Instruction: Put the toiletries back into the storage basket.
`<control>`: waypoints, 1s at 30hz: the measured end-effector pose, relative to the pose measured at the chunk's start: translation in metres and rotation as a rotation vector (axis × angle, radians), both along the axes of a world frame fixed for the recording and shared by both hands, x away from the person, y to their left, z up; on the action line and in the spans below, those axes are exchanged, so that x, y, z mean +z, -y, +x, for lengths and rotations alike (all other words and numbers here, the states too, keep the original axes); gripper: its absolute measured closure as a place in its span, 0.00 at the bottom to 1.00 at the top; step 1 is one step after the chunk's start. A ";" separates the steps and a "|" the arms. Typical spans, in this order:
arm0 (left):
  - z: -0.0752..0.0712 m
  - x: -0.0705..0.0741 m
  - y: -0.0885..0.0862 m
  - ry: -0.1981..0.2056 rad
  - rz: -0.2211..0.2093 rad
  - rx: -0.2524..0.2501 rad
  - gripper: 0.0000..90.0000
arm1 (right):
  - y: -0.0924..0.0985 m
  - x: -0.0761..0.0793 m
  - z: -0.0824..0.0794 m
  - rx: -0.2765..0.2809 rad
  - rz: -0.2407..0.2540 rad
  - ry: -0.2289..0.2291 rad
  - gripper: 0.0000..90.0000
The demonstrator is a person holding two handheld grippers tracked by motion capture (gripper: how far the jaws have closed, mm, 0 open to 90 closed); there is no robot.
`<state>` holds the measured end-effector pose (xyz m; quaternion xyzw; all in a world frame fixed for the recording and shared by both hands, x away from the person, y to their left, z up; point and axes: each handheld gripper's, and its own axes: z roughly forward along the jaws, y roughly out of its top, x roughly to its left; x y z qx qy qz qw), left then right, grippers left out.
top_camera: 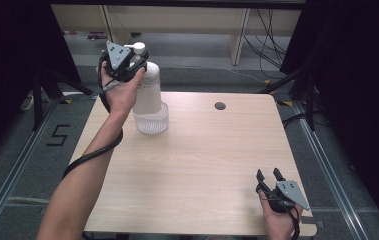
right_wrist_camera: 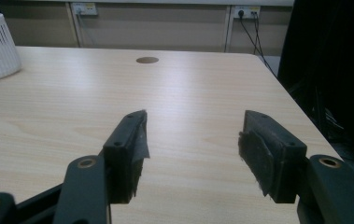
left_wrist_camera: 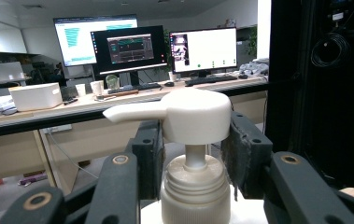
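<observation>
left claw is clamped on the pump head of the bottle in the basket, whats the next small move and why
Probably lift straight up, slowly. The left claw is shut on the pump head of the white bottle, which stands upright with its base in the small basket. A straight rise should clear the rim without tipping it. The right claw rests open, well apart.

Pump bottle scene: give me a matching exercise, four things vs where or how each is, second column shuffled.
Things:
1. pump bottle
2. white basket
3. left gripper
4. right gripper

Places or states:
A. jaws open, low over the table's near right corner
B. standing in the basket, white, spout pointing left in the left gripper view
C. jaws shut on the pump head
D. on the table's far left part, holding the bottle's base

Pairs: 1-B, 2-D, 3-C, 4-A
</observation>
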<state>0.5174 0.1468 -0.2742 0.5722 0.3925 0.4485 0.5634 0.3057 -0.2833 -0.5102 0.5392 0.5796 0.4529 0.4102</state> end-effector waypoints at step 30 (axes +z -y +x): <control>0.026 -0.020 0.002 -0.044 0.010 0.035 0.66 | 0.001 0.000 0.000 0.017 0.003 0.002 0.46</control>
